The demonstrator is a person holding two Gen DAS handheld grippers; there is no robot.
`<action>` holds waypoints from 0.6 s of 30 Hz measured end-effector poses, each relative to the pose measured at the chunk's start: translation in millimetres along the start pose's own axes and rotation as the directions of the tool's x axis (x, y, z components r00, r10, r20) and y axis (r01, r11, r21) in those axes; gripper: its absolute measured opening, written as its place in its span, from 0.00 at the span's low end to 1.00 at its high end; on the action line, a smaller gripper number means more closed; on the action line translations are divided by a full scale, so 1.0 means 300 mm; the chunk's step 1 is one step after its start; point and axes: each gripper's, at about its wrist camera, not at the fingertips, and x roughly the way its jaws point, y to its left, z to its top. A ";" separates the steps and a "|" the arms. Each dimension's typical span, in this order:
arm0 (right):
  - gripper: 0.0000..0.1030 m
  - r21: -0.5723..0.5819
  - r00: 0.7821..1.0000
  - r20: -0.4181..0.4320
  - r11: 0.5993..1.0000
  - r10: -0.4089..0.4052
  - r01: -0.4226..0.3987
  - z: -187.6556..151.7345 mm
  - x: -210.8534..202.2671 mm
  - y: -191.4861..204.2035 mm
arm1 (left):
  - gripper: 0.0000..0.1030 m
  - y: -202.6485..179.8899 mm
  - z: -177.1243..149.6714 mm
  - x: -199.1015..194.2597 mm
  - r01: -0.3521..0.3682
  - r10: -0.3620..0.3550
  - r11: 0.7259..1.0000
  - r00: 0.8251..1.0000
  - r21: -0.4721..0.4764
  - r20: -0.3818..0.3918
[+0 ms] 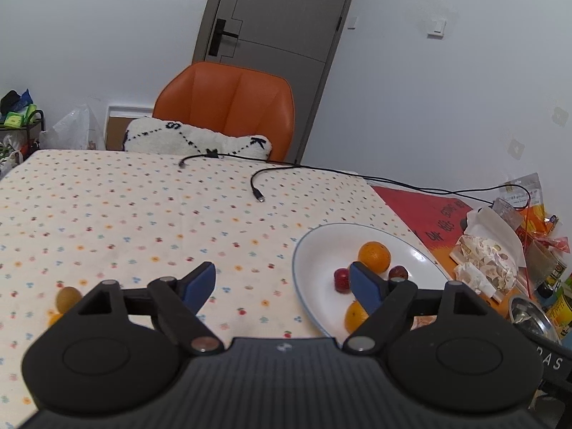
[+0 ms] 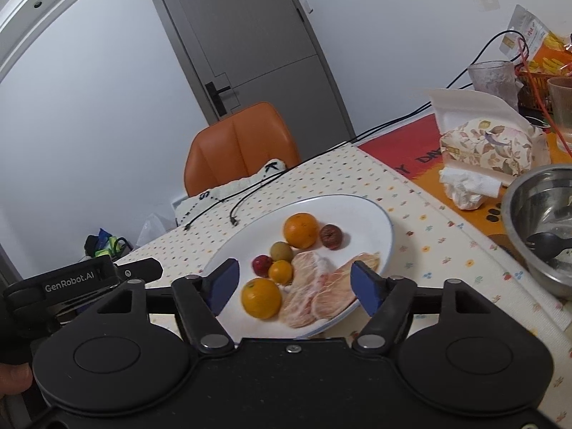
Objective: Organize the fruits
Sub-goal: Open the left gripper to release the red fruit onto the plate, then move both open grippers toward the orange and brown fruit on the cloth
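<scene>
Left wrist view: left gripper (image 1: 282, 282), jaws spread and empty, should straddle the stray green fruit (image 1: 68, 298) squarely before carrying it to the plate (image 1: 314, 250).

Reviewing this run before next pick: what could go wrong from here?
1. A green-brown fruit sits on the tablecloth half hidden behind the open left gripper; a blind reach may nudge it and set it rolling.
2. The white plate is already crowded; adding fruit may knock a round orange off.
3. Loose cables could snag.
</scene>
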 end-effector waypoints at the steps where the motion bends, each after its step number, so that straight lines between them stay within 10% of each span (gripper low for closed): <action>1: 0.71 -0.002 1.000 0.002 1.000 0.004 -0.004 -0.001 -0.005 0.007 | 0.79 0.006 0.001 -0.009 0.000 0.000 1.000 1.000 0.002 0.003; 18: 0.98 -0.055 0.997 0.047 0.997 0.061 -0.058 -0.020 -0.097 0.169 | 0.84 0.130 -0.015 -0.181 -0.036 0.035 0.999 0.999 0.027 0.040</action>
